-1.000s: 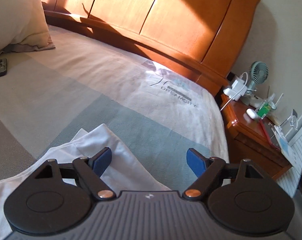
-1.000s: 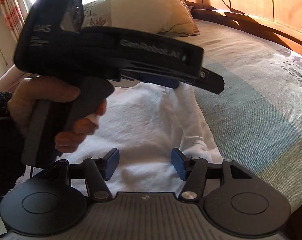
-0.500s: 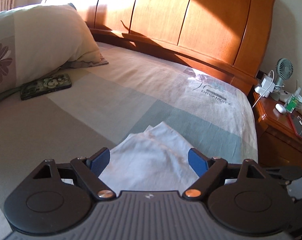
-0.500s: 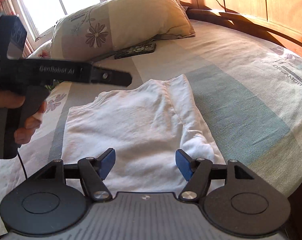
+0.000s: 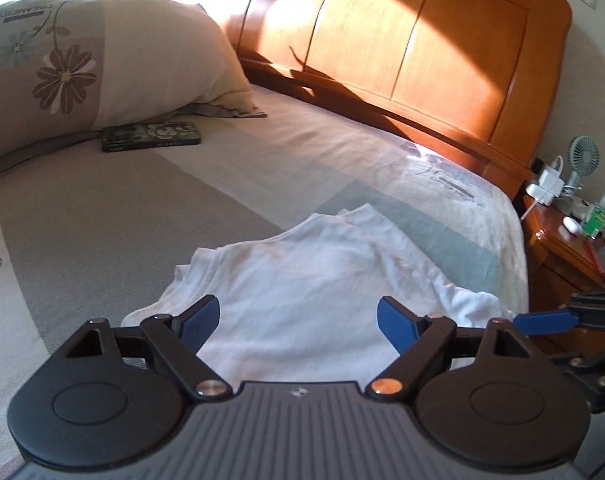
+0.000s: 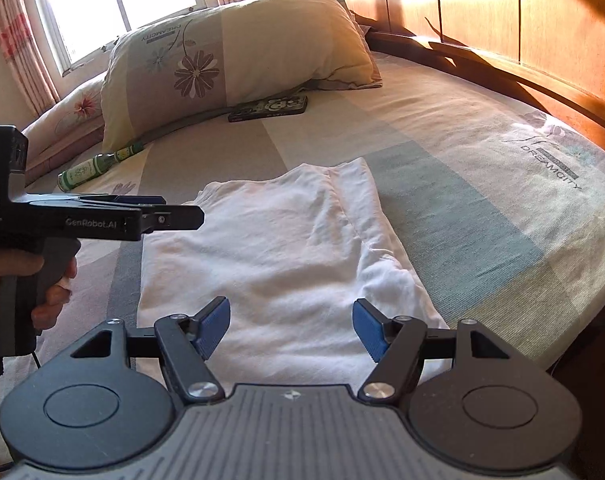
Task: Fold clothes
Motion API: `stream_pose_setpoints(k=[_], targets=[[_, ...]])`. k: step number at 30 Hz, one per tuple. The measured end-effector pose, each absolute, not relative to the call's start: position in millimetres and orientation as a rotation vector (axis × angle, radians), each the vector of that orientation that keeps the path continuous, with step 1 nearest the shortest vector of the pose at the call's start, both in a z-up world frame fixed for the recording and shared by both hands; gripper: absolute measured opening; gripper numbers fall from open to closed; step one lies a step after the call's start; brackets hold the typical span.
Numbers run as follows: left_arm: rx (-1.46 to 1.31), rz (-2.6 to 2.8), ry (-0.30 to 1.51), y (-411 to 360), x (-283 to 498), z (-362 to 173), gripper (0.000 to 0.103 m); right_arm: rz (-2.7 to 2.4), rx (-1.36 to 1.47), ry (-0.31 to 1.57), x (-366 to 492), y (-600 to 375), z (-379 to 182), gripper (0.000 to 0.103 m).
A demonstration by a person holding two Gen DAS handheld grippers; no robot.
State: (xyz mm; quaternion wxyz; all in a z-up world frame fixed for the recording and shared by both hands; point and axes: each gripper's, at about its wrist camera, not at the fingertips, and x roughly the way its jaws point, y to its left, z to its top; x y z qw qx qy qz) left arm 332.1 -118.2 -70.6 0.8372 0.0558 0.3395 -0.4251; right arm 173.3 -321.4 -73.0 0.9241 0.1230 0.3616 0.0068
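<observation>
A white garment (image 5: 310,280) lies folded lengthwise on the striped bedspread, one side lapped over the middle (image 6: 354,216). My left gripper (image 5: 298,320) hovers open over its near end with nothing between the blue pads. In the right wrist view the same left gripper (image 6: 174,214) shows at the left edge in a person's hand (image 6: 50,280), level with the garment's left border. My right gripper (image 6: 290,324) stands open above the garment's near hem, pads clear of the cloth. A blue pad of the right gripper (image 5: 542,322) pokes in at the left view's right edge.
A flowered pillow (image 6: 230,60) and a dark phone case (image 6: 268,108) lie beyond the garment. A green bottle (image 6: 98,164) rests by the pillow. The wooden headboard (image 5: 402,48) runs along the far side. A nightstand (image 5: 570,240) with a small fan stands past the bed's right edge.
The left gripper has swung left, off the garment's far right side, to its left border. More of the garment and the pillow now show. The right gripper's jaws stand a little wider.
</observation>
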Motion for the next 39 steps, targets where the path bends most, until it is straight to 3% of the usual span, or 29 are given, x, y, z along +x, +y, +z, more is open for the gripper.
stream_pose_setpoints(k=[6, 15, 25, 30, 35, 39], targets=[[0.223, -0.899, 0.75, -109.6, 303.1, -98.0, 0.086, 0.011, 0.23, 0.768, 178.7, -315.5, -77.2, 0.073], [0.189, -0.697, 0.701, -69.4, 275.3, -61.2, 0.09, 0.079, 0.069, 0.756, 219.1, -298.9, -84.3, 0.073], [0.04, -0.39, 0.682, -17.9, 260.9, -58.6, 0.09, 0.324, -0.016, 0.715, 317.0, -269.6, -75.9, 0.073], [0.033, -0.305, 0.656, 2.8, 259.6, -51.6, 0.09, 0.519, -0.009, 0.766, 337.4, -225.3, -97.0, 0.073], [0.016, -0.252, 0.635, 17.6, 261.5, -46.7, 0.09, 0.618, -0.081, 0.72, 319.4, -187.3, -109.5, 0.086], [0.019, -0.237, 0.626, 20.7, 262.1, -46.9, 0.09, 0.619, -0.057, 0.703, 322.5, -195.6, -98.9, 0.082]])
